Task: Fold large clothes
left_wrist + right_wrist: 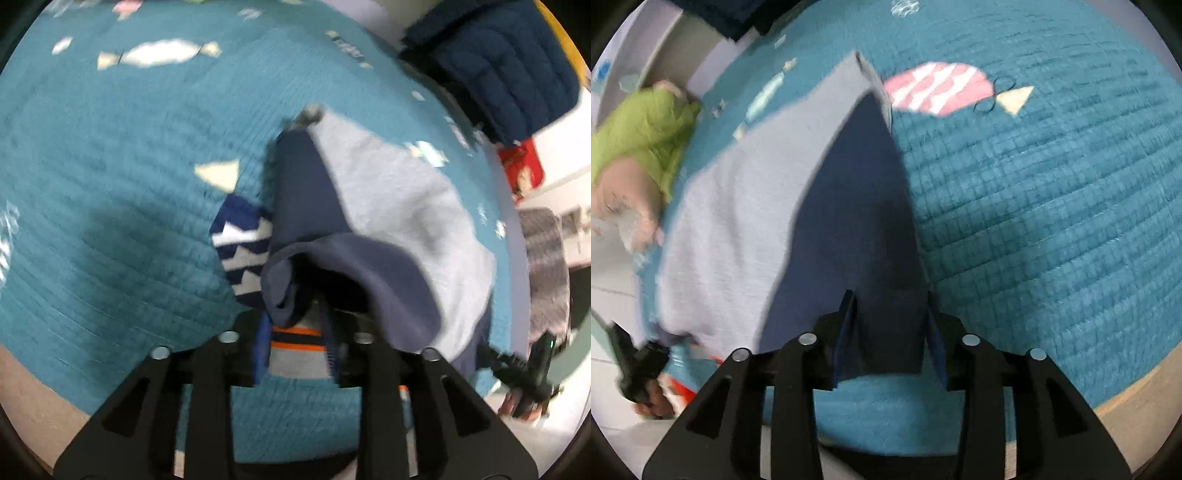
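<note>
I am carrying the garment (738, 229) over the teal quilt (1052, 206), left gripper (295, 347) clenched on its striped hem, right gripper (886, 347) grasping navy cloth; next I probably lay it flat.

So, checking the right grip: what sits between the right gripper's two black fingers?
In the right wrist view, a navy fabric panel of the grey-and-navy garment runs down between the right gripper's fingers, over the teal quilted mat.
</note>
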